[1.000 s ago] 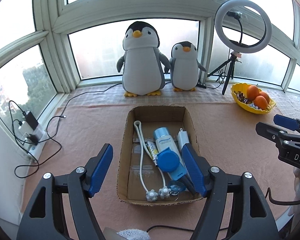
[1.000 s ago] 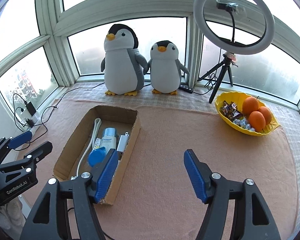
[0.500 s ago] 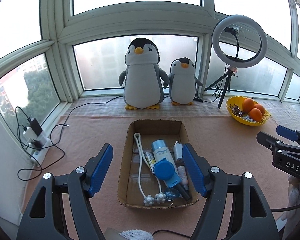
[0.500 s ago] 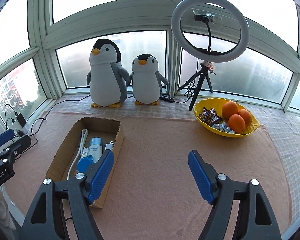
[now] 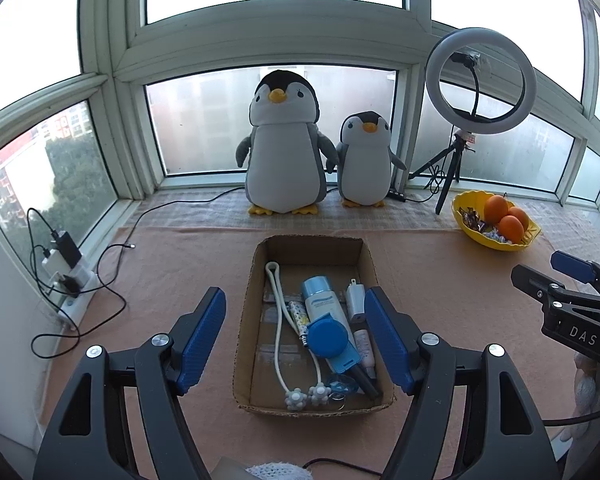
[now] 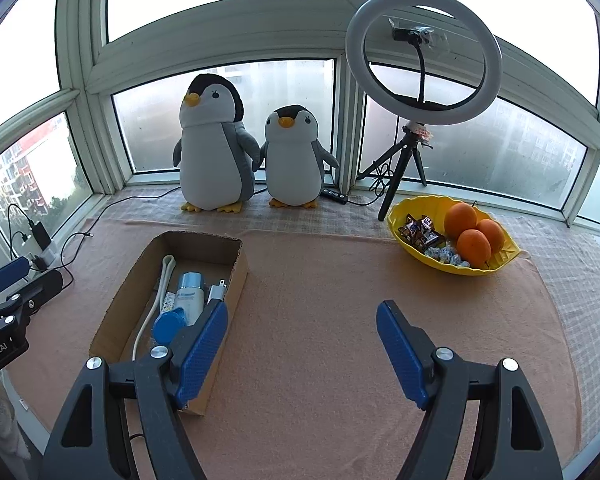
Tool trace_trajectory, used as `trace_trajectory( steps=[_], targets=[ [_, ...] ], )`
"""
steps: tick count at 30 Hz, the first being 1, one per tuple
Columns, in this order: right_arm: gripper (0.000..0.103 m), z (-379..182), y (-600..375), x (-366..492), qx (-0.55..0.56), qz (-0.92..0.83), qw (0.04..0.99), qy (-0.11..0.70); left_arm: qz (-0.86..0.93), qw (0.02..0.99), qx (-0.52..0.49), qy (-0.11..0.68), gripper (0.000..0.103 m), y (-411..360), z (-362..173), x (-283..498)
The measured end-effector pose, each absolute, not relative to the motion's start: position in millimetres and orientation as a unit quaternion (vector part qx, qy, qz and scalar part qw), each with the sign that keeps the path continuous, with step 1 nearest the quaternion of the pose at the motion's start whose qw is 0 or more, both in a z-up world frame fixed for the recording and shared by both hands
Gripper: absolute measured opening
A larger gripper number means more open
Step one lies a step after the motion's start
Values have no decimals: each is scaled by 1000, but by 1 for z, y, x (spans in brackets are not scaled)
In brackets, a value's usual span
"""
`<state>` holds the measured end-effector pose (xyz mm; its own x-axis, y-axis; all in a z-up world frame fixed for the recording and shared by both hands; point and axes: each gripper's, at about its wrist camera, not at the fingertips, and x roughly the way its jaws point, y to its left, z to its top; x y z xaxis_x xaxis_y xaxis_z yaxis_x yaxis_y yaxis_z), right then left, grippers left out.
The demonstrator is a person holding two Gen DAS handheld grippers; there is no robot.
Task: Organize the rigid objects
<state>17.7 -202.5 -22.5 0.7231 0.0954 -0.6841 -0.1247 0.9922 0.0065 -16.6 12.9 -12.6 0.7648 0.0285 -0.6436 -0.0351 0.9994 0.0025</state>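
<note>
An open cardboard box [image 5: 374, 272] lies on the peach cloth. It holds a white bottle with a pale blue cap [image 5: 320, 304], a round blue lid [image 5: 327, 340], a white cord with flower-shaped ends [image 5: 278, 320], a white plug [image 5: 355, 300] and small tubes. My left gripper [image 5: 293, 294] hovers open above the box's near half, with nothing between its blue pads. The right gripper [image 6: 302, 308] is open and empty over bare cloth, to the right of the box [image 6: 240, 272]. Its left finger hides the box's near corner.
Two plush penguins [image 5: 284, 148] stand at the window behind the box. A ring light on a tripod [image 6: 422, 56] and a yellow bowl [image 6: 496, 264] of oranges and sweets sit at the back right. A power strip with cables [image 5: 68, 280] lies along the left edge.
Both grippers have drawn back a little, so the box looks smaller and farther off. The right gripper's jaws stand slightly wider than a second ago. Nothing in the box has moved.
</note>
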Motion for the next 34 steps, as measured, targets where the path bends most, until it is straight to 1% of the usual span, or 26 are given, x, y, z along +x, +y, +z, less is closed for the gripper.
trace_trajectory(
  steps=[34],
  targets=[
    [73, -28, -201, 22, -26, 61, 923, 378, 17, 937, -8, 348, 72, 13, -14, -12]
  ],
)
